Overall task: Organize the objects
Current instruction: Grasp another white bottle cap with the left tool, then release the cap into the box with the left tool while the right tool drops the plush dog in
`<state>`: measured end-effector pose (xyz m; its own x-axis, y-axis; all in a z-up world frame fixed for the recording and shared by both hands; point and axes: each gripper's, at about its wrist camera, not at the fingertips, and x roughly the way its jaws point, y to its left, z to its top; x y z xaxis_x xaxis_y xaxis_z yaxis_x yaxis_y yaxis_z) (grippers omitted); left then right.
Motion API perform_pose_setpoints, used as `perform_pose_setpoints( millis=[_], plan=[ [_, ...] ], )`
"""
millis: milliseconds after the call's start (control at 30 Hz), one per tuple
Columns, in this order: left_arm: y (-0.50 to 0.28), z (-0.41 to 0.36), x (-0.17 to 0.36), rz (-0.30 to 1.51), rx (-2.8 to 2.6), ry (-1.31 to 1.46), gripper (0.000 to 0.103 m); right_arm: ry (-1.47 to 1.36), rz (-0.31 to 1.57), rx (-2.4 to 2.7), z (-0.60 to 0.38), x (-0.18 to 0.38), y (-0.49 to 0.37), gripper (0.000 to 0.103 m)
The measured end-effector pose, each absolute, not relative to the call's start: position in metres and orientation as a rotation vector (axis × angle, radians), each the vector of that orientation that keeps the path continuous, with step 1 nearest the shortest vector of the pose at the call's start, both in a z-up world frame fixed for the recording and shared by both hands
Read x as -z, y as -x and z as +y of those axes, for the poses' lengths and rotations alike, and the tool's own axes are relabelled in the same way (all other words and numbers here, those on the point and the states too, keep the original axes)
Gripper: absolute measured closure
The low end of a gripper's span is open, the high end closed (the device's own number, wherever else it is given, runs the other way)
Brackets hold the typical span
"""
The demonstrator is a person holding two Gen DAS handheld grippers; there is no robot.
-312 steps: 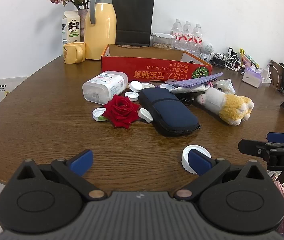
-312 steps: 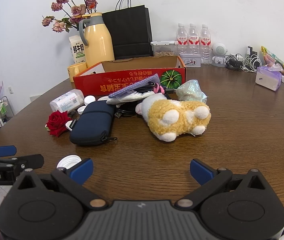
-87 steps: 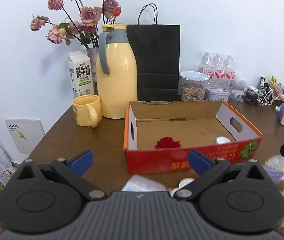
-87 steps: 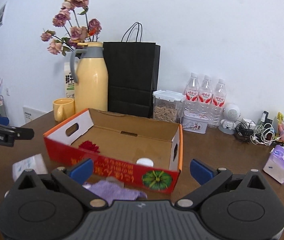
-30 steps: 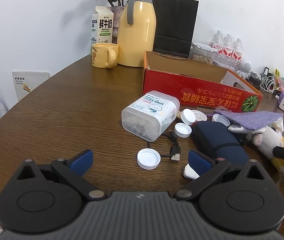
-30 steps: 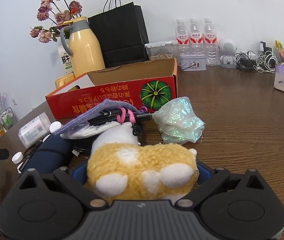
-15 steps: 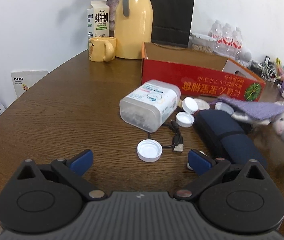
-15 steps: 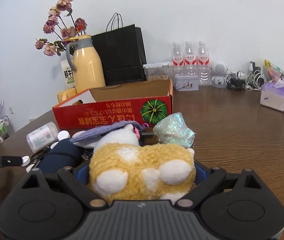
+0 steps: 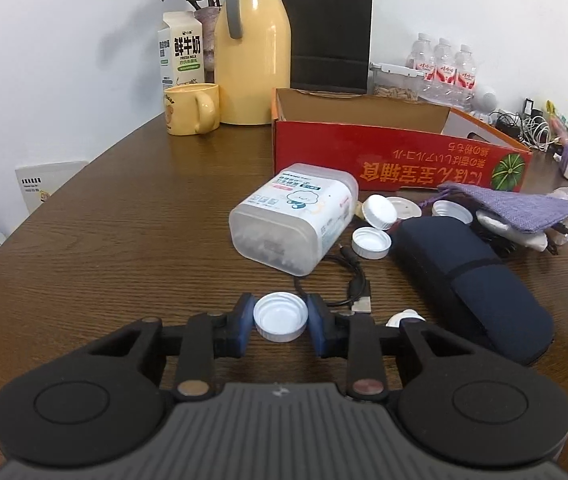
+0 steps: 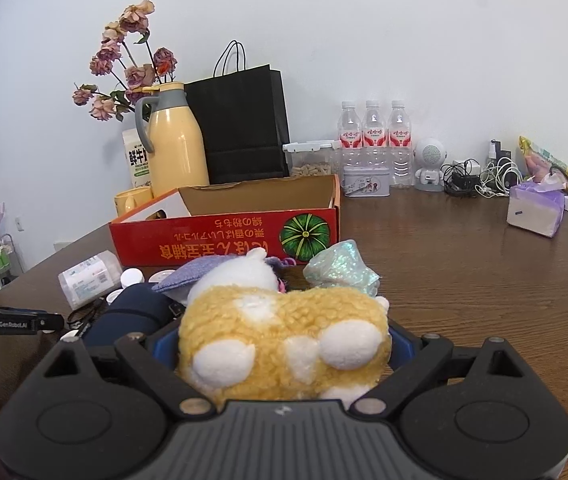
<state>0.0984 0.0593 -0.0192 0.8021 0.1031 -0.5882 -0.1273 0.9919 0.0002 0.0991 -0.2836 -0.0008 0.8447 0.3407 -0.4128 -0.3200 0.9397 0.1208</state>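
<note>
Left gripper (image 9: 280,322) closing, blue pads touching white bottle cap (image 9: 280,317) on table (image 9: 123,240), near red box (image 9: 400,160). Right gripper (image 10: 279,354) clamped on yellow plush toy (image 10: 284,344), raised in front of box.

A white bottle cap (image 9: 280,317), open side up, sits on the brown table between blue pads. A yellow-and-white plush toy (image 10: 284,340) is wedged between gripper fingers, its white paws facing the camera, before the red cardboard box (image 10: 227,240).
</note>
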Motion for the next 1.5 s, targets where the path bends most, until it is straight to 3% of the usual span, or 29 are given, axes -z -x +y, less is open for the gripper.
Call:
perform_pose_setpoints(
  millis=[600, 1100, 1500],
  plan=[
    [-0.095, 0.046, -0.043, 0.417, -0.088, 0.029, 0.074, -0.021, 0.33, -0.353, -0.278, -0.03, -0.096, 0.008],
    [-0.195, 0.009, -0.094, 0.259, -0.092, 0.063, 0.073, -0.032, 0.209, -0.397, -0.228, -0.074, -0.195, 0.008],
    [-0.298, 0.007, -0.055, 0.35, -0.23, 0.093, 0.073, -0.013, 0.227, -0.314, -0.174, -0.053, -0.305, 0.008]
  ],
)
